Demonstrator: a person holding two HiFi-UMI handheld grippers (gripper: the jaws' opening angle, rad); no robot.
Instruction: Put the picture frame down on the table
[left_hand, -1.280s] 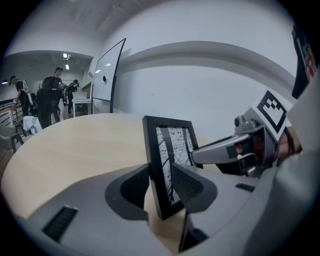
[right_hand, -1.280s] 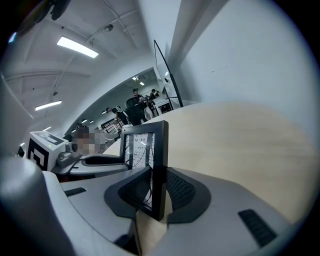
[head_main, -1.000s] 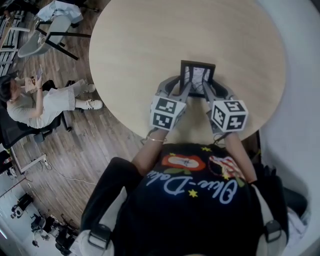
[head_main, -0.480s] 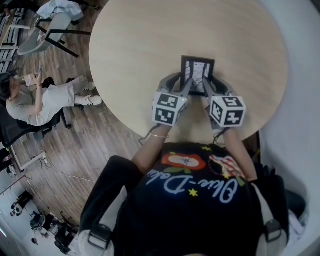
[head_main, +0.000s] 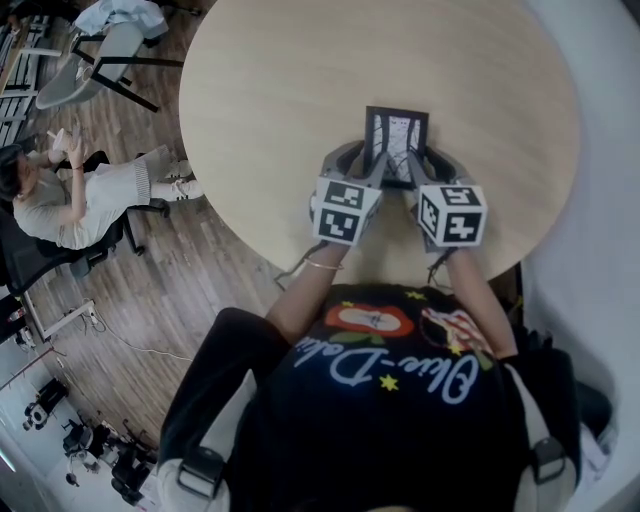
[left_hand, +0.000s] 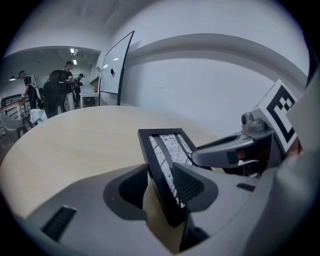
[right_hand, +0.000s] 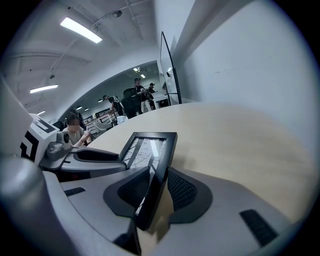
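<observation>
Head view: the picture frame (head_main: 397, 135) is tilting low over the table (head_main: 300, 80), slightly further in than before; left gripper view: the left gripper (left_hand: 160, 185) has just been opening, jaws loosening wide around the frame's edge, so release is beginning; right gripper view: the right gripper (right_hand: 159, 187) is apparently clamping the other edge; bare table is stretching ahead, rim close behind.

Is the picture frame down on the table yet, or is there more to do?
Nearly. The picture frame is low over the table, its far edge seemingly resting there. The left gripper has just been opening its jaws, frame between them; the right gripper grips the other side. To do: let go fully, pull both grippers away.
</observation>
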